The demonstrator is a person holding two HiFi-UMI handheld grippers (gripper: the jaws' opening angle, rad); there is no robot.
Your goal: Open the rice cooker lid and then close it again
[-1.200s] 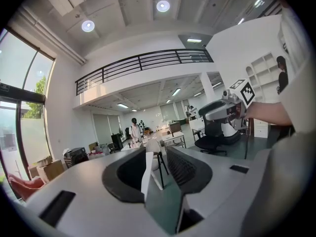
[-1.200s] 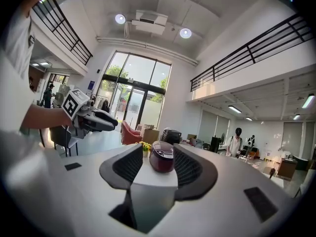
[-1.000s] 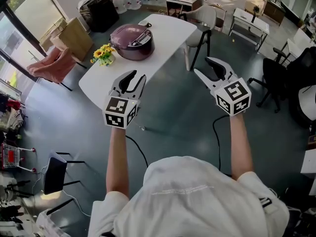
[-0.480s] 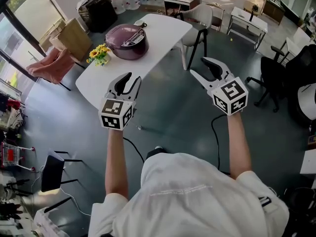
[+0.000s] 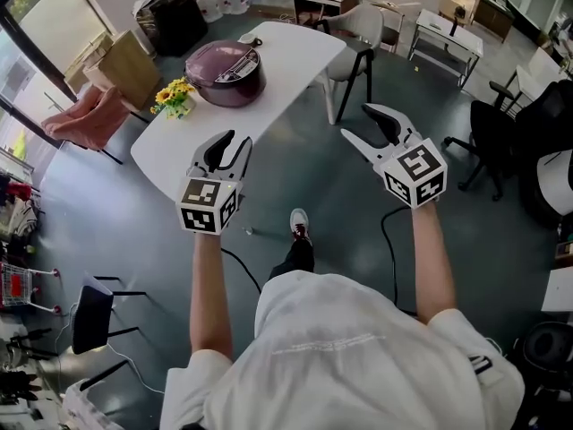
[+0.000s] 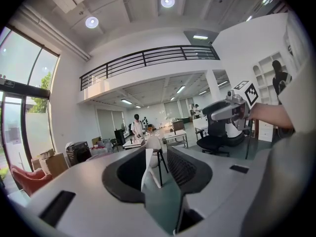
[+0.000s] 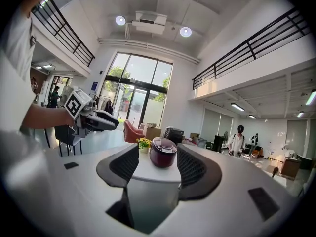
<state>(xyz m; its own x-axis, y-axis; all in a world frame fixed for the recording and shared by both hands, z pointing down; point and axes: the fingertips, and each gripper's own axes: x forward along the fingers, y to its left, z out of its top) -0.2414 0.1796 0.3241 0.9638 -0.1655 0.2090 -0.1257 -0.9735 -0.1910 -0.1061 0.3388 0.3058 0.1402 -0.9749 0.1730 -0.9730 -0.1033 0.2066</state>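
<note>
Not started — rice cooker point(image 5: 224, 73), lid shut, stands on the table point(image 5: 295, 47) well ahead of the left tongs point(image 5: 235, 141) (part-spread, empty) and right tongs point(image 5: 356, 122) (just opening wide, empty).

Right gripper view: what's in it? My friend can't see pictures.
A purple rice cooker, lid shut, sits far off on a white table beside yellow flowers. The right gripper frames it with empty jaws that have just been opening wide. The left gripper hangs at left.
</note>
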